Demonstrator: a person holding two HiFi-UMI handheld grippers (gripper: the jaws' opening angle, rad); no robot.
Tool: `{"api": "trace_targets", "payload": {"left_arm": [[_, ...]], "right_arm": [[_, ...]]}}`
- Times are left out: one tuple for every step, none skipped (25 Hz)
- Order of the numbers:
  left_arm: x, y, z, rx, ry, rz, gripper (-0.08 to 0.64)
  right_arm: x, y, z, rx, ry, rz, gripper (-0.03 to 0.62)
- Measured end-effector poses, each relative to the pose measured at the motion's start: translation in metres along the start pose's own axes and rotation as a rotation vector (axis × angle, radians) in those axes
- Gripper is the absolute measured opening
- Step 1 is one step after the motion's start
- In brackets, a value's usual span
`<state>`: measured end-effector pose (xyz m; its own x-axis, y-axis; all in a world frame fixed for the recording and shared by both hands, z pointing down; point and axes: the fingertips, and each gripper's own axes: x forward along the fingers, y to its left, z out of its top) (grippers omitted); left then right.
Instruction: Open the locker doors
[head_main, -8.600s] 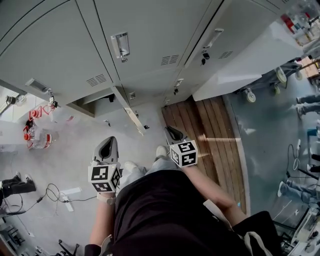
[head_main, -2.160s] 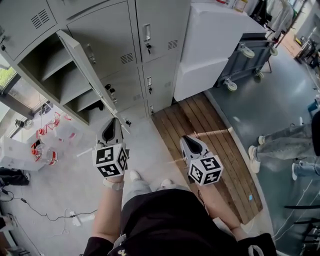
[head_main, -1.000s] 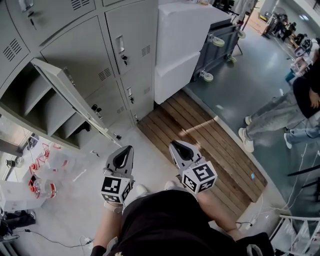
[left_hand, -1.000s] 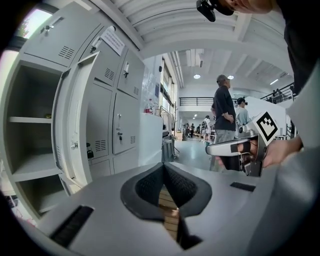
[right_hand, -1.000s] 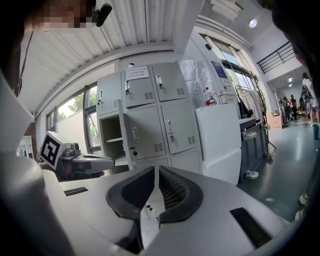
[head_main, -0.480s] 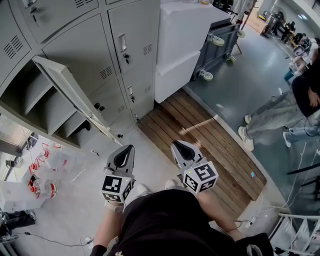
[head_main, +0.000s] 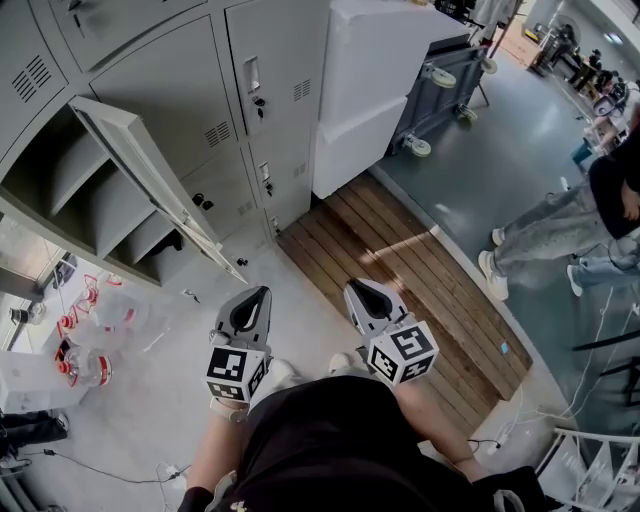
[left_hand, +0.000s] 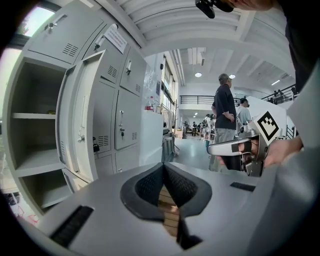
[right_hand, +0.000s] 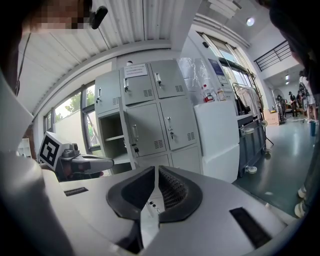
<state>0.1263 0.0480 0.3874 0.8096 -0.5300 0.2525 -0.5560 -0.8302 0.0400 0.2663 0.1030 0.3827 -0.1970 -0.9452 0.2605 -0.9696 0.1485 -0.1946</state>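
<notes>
Head view: my left tongs (head_main: 256, 296) and right tongs (head_main: 357, 290) hang side by side above the pale concrete floor (head_main: 150, 410), both closed and empty. Up to the left, one tall grey metal locker door (head_main: 150, 180) stands swung open, showing grey shelves (head_main: 85, 205). The neighbouring locker doors (head_main: 262, 75) are shut.

Left gripper view: my jaws meet with nothing between them, and the open door stands ahead on the left.

Right gripper view: these jaws are together too, and the lockers stand ahead, well apart from them.

Open locker door (head_main: 150, 175), left hand-held gripper (head_main: 258, 295), right hand-held gripper (head_main: 355, 290), wooden platform (head_main: 400, 250)
</notes>
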Motion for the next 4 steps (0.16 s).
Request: {"api": "trace_targets", "payload": {"left_arm": [[-0.0001,-0.0006,-0.0009,0.005,0.002,-0.002,0.020],[-0.0002,-0.0011,-0.0020,0.008,0.004,-0.003,0.020],[-0.0003,-0.0014,-0.0033,0.010,0.007,-0.004,0.020],[-0.0005,-0.0018,-0.0048,0.011,0.009,-0.005,0.020]], "right_arm": [[-0.0001,-0.0001,-0.0007,0.000,0.001,0.000,0.051],[-0.0002,-0.0002,-0.0015,0.001,0.003,0.000,0.051],[-0.0004,-0.0003,-0.0024,0.003,0.004,0.000,0.051],[-0.0006,-0.0005,-0.0034,0.004,0.005,-0.001,0.051]]}}
